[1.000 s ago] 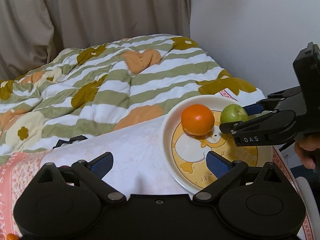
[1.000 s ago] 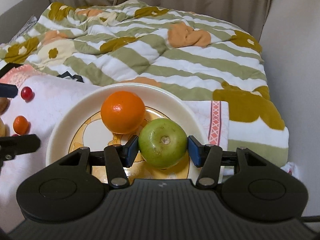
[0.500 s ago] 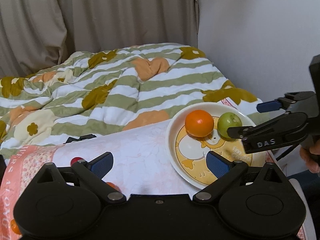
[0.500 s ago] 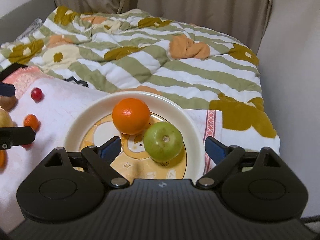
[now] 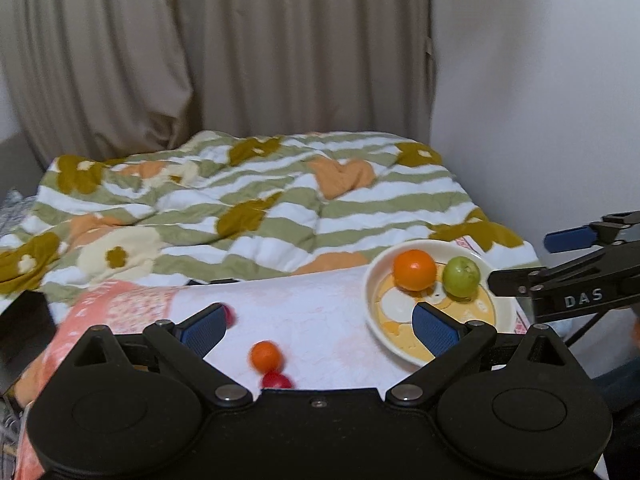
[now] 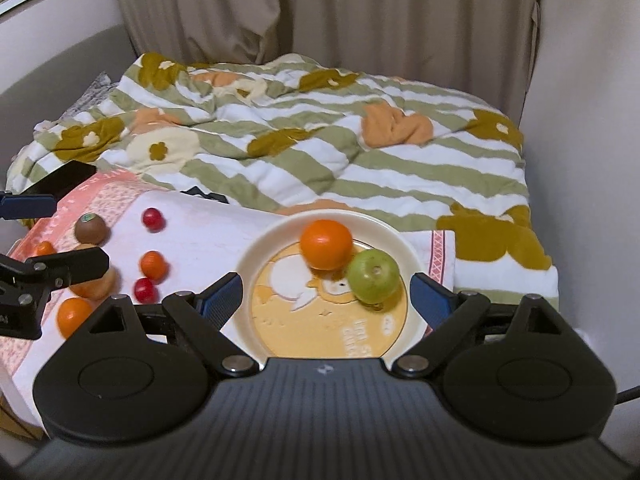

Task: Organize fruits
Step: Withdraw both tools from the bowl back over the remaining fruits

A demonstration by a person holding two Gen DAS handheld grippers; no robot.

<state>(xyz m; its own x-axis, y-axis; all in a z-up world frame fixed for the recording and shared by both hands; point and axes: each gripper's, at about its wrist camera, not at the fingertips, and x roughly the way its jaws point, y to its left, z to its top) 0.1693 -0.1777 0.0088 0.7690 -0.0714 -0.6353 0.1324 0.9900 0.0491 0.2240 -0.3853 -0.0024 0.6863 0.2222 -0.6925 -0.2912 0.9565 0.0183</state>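
Observation:
A cream plate [image 6: 256, 256] with a yellow duck picture holds an orange [image 6: 326, 244] and a green apple [image 6: 373, 275] side by side. My right gripper [image 6: 326, 294] hovers open above the plate's near side with nothing between its fingers. The same plate [image 5: 374, 280], orange [image 5: 414, 269] and apple [image 5: 462, 276] appear at the right of the left wrist view. My left gripper [image 5: 320, 326] stands open and empty above the white cloth. Loose fruit lies on the cloth: a kiwi [image 6: 91, 229], a small orange fruit [image 6: 153, 265] and red ones [image 6: 153, 219] [image 6: 144, 290].
A pink-and-white cloth [image 6: 208, 224] covers the tabletop in front of a bed with a striped flowered quilt [image 6: 312, 148]. Curtains [image 6: 320, 12] hang behind, and a wall [image 6: 580, 120] stands close on the right. More orange fruit [image 6: 72, 314] lies at the cloth's left end.
My right gripper let go of the green apple, which now rests on the plate, and opened wide. Both grippers have risen and drawn back, so more of the cloth and loose fruit shows.

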